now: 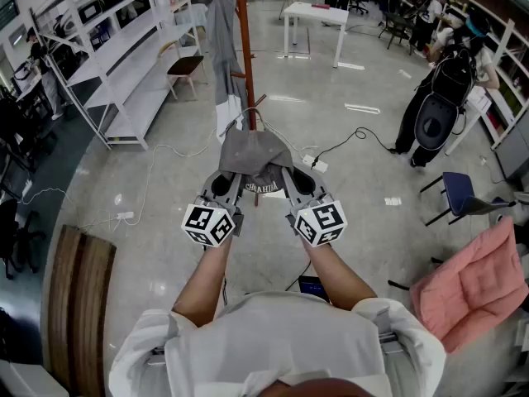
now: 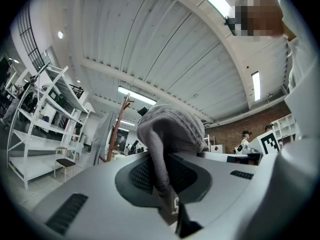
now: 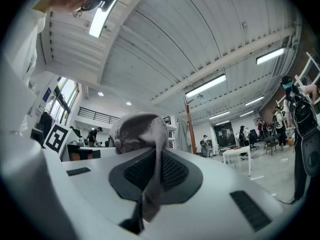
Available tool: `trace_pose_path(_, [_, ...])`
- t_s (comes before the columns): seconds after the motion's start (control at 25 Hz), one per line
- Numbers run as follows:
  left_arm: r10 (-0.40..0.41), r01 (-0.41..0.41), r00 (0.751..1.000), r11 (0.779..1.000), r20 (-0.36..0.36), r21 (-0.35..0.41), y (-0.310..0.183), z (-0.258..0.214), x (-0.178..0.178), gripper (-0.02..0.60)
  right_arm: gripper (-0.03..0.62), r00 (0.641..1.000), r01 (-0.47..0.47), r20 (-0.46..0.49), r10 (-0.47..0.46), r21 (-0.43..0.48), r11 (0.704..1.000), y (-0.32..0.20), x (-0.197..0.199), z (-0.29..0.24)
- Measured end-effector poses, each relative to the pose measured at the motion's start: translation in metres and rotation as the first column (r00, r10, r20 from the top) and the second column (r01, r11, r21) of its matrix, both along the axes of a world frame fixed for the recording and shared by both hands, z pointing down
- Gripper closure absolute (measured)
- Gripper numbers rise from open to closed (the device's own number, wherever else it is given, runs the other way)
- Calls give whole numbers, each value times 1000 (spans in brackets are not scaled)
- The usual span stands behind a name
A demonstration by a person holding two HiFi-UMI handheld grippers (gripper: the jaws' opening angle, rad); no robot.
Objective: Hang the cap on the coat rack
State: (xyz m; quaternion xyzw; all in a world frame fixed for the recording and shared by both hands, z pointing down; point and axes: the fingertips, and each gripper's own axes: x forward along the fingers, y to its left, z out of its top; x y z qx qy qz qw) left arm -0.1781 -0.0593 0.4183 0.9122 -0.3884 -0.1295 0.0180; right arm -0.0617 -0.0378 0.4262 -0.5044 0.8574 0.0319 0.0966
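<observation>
A grey cap (image 1: 254, 156) hangs between both grippers in the head view, just in front of the brown coat rack pole (image 1: 244, 52). My left gripper (image 1: 227, 178) is shut on the cap's left edge, and my right gripper (image 1: 288, 177) is shut on its right edge. In the left gripper view the cap (image 2: 170, 134) bulges above the closed jaws, with the rack (image 2: 119, 129) standing behind to the left. The right gripper view shows the cap (image 3: 141, 132) pinched the same way, and the rack pole (image 3: 190, 126) rises beyond it.
A grey coat (image 1: 221, 44) hangs on the rack's left side. White shelving (image 1: 116, 48) stands at the left, a white table (image 1: 316, 21) far behind, a golf bag (image 1: 438, 106) at the right, a pink cushioned chair (image 1: 467, 284) lower right. Cables (image 1: 347, 139) run across the floor.
</observation>
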Motion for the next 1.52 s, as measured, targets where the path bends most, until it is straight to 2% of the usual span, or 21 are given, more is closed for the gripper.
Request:
trace_pose_path(0.64, [58, -58, 998, 998, -15, -34, 25, 2, 17, 537, 559, 1000, 3, 4, -3, -12, 1000, 21, 18, 1])
trace_pose_path(1.16, [11, -12, 1000, 999, -9, -39, 24, 5, 40, 536, 559, 998, 37, 60, -36, -14, 999, 13, 43, 3])
trace_pose_path(1.52, [13, -13, 1000, 997, 8, -70, 37, 18, 78, 535, 559, 993, 71, 94, -68, -36, 997, 24, 81, 18])
